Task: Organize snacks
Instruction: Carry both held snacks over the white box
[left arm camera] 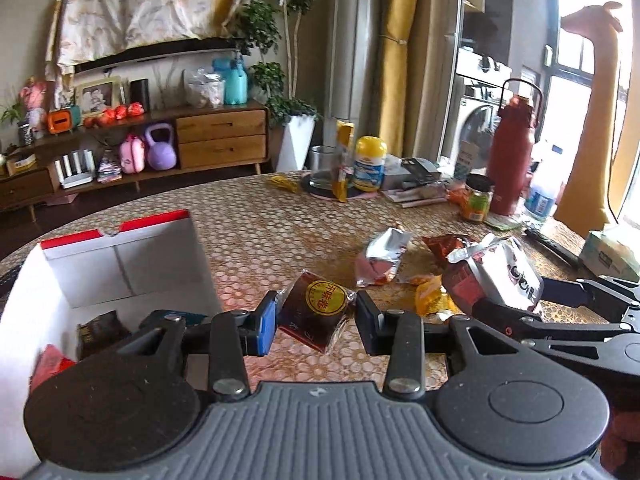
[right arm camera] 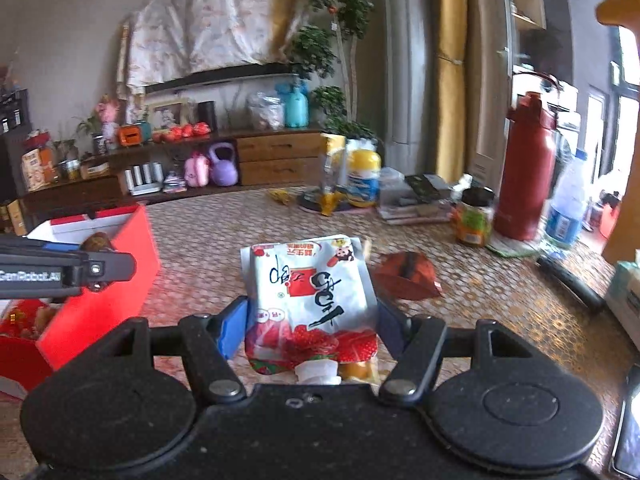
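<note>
My left gripper point(left arm camera: 316, 320) is shut on a dark brown snack packet point(left arm camera: 314, 316) with a round yellow label, held above the table just right of the red-and-white box point(left arm camera: 120, 256). Several snacks lie inside the box point(left arm camera: 96, 330). My right gripper point(right arm camera: 312, 320) is shut on a white pouch point(right arm camera: 310, 284) with red fruit print and a white spout, lifted off the table. In the left wrist view that pouch point(left arm camera: 504, 276) and the right gripper point(left arm camera: 560, 312) show at right. Loose packets stay on the table: a silver one point(left arm camera: 380, 258), a red one point(right arm camera: 408, 274), an orange one point(left arm camera: 430, 298).
A red flask point(right arm camera: 528, 168), a water bottle point(right arm camera: 566, 204), a jar point(right arm camera: 474, 216), a yellow-lidded tub point(right arm camera: 362, 178) and papers point(right arm camera: 416, 204) crowd the far side of the patterned table point(left arm camera: 256, 224). A tissue box point(left arm camera: 608, 248) and a black pen point(right arm camera: 570, 280) lie at right.
</note>
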